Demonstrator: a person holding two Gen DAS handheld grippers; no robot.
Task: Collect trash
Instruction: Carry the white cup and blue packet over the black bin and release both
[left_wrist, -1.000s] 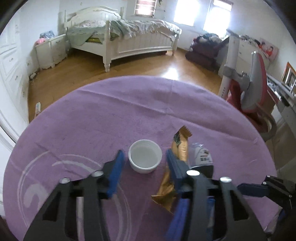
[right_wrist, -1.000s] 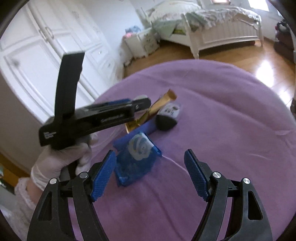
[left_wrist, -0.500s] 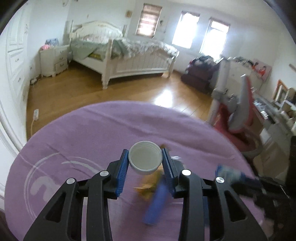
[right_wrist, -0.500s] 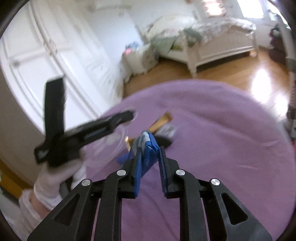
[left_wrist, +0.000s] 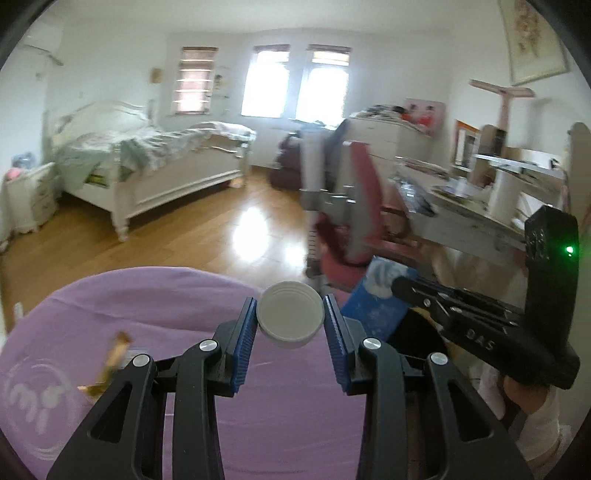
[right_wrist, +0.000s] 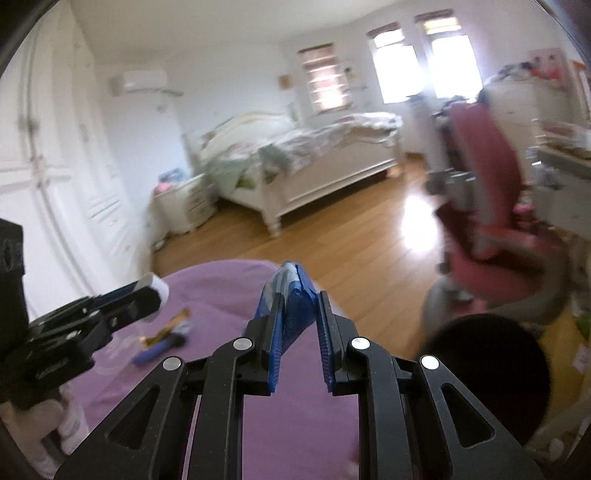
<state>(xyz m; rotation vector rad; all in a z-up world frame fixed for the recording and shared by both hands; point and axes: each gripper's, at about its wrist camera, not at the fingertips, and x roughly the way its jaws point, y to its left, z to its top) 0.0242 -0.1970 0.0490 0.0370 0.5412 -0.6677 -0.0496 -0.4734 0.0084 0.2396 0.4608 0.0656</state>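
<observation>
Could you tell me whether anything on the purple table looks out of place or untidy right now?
Yes. A gold wrapper and a small blue item lie loose on the purple cloth, blurred, beside something grey I cannot identify. The white cup is in the left gripper and the blue packet in the right gripper.

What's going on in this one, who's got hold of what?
A person is clearing trash off a purple-covered table with two handheld grippers. The left gripper is shut on a small white cup, held above the table. The right gripper is shut on a blue wrapper. A gold wrapper and other litter lie on the cloth.
</observation>
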